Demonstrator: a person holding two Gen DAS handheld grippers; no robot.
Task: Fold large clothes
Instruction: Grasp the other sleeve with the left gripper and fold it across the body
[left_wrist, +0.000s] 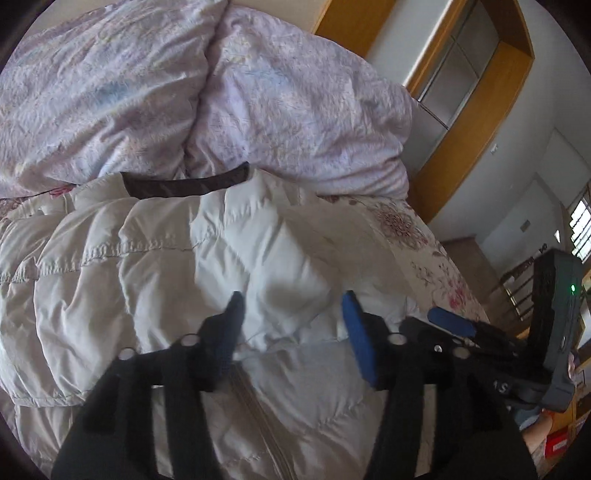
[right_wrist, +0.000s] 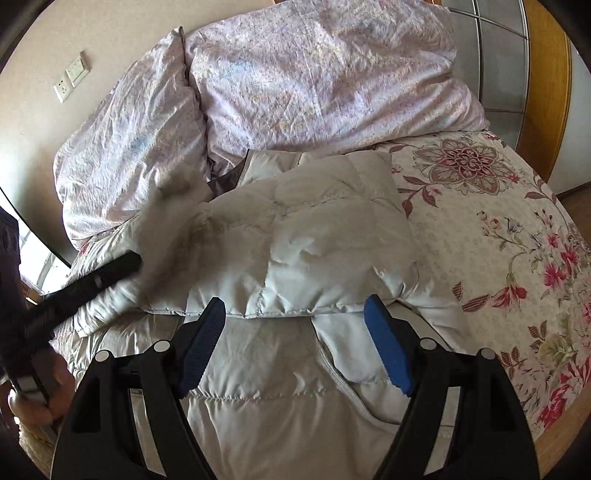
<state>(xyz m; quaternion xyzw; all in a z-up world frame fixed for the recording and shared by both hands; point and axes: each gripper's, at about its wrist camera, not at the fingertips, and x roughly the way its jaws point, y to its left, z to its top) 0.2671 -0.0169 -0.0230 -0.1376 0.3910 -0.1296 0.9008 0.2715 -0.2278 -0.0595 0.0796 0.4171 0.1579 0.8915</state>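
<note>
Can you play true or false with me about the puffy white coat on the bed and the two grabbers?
1. The puffy white coat lies on a bed sheet with pink flowers. True.
2. The right gripper is squeezing the coat. False: its jaws stand open above the coat, with nothing pinched.
3. A crumpled pale purple duvet is piled behind the coat. True.
4. The left gripper is shut tight. False: its blue-padded fingers stand apart over the coat.
5. The coat is bright red. False: it is off-white, with a dark lining showing at the collar.
</note>
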